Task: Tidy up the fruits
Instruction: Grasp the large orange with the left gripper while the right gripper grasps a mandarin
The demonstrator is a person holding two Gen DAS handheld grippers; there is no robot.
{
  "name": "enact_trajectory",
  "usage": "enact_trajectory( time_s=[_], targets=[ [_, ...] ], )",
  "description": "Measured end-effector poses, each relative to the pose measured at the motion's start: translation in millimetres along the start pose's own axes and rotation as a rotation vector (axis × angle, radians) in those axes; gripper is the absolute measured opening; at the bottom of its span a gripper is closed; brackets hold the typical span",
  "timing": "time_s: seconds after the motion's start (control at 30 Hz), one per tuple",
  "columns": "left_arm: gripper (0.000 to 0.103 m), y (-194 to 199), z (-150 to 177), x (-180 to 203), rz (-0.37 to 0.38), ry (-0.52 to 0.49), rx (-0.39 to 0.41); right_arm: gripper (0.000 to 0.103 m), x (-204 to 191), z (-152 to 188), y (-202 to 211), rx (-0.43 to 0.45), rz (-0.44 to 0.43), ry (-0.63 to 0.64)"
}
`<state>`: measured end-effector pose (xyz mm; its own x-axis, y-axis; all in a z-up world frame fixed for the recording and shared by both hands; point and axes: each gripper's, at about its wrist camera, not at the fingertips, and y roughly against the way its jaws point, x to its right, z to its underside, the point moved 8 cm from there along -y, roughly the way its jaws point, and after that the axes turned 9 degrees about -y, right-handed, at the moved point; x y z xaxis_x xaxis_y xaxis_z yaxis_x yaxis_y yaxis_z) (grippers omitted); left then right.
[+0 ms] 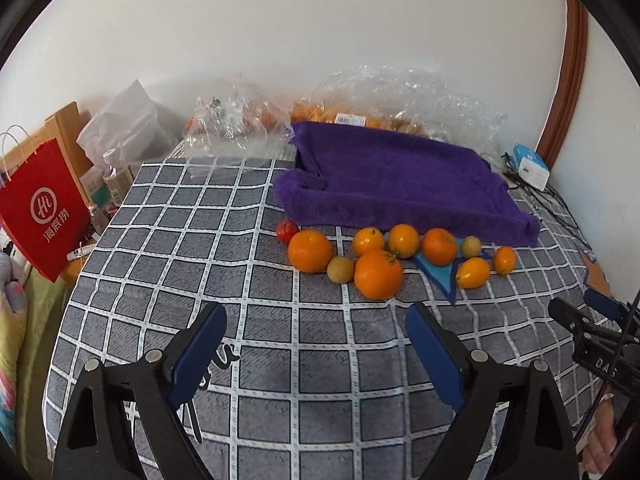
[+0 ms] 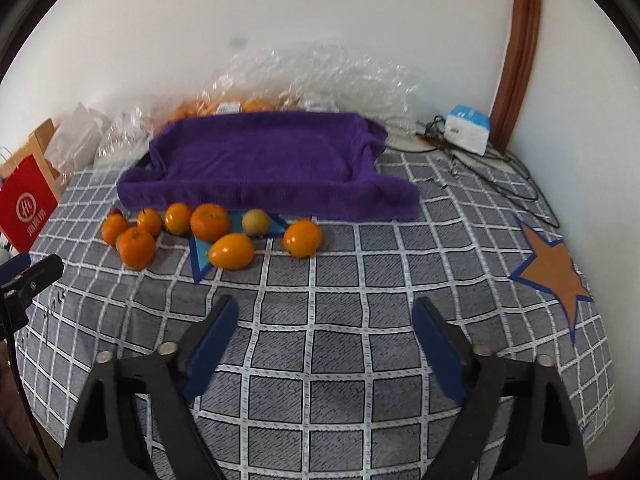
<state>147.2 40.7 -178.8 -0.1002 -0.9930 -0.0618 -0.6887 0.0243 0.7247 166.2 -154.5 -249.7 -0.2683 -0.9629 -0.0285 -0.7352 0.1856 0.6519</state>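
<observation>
Several oranges, such as a large orange [image 1: 377, 274] [image 2: 137, 248], lie in a loose row on the checked grey cloth [image 1: 248, 248] [image 2: 360, 280] in front of a purple towel-lined tray [image 1: 400, 176] [image 2: 260, 156]. Among them are a small red fruit [image 1: 286, 231], two yellowish round fruits [image 1: 340, 269] [image 2: 255, 221] and oval orange fruits [image 1: 473, 273] [image 2: 231, 251]. My left gripper [image 1: 316, 316] is open and empty, short of the fruit. My right gripper [image 2: 324, 312] is open and empty, short of the row; it also shows in the left wrist view [image 1: 580, 312].
Clear plastic bags with more fruit [image 1: 352, 116] [image 2: 240, 104] lie behind the tray by the wall. A red paper bag [image 1: 44, 208] [image 2: 24, 204] stands at the left. A white box [image 1: 530, 166] [image 2: 467, 128] and cables [image 2: 500, 176] sit at the right.
</observation>
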Motion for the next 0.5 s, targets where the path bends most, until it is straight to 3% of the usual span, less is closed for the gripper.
enact_trajectory(
  time_s=[0.2,0.5],
  targets=[
    [0.090,-28,0,-12,0.022,0.006,-0.045,0.070,0,-11,-32,-0.001,0.002,0.046],
    [0.089,-55,-6,-19,0.021,0.001,-0.052,0.062,5,-35,-75,-0.067,-0.146,-0.052]
  ],
)
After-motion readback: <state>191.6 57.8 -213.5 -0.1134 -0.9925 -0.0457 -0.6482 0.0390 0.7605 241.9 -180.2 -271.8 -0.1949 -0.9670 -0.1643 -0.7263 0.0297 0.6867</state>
